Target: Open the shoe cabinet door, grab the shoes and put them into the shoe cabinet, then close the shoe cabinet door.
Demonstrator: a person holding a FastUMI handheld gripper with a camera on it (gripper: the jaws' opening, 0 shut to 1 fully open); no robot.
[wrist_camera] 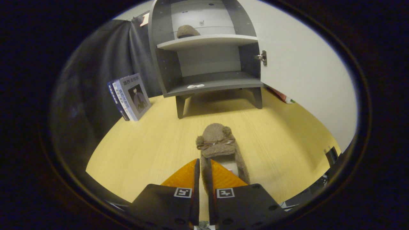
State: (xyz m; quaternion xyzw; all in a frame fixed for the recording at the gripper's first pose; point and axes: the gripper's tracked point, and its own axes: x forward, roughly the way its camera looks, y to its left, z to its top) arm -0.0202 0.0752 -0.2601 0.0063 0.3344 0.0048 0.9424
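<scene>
A brown fuzzy slipper [217, 145] with a small bow lies on the yellow table, toe pointing away toward the cabinet. My gripper [202, 166] is shut on the slipper's left side wall near the heel, both fingers pressing on it. Beyond it stands the grey shoe cabinet [206, 57] on short legs. Its white door [303, 70] is swung wide open to the right, with a metal hinge [262, 57] at its edge. A second brown slipper [188, 31] rests on the upper shelf [207, 41]. The lower shelf [217, 84] holds only a small white scrap [195, 86].
Several books [129, 96] lean upright at the left, against the black cloth wall. A red and white item [281, 95] lies on the table behind the open door. The yellow table [143, 150] stretches bare between the slipper and the cabinet.
</scene>
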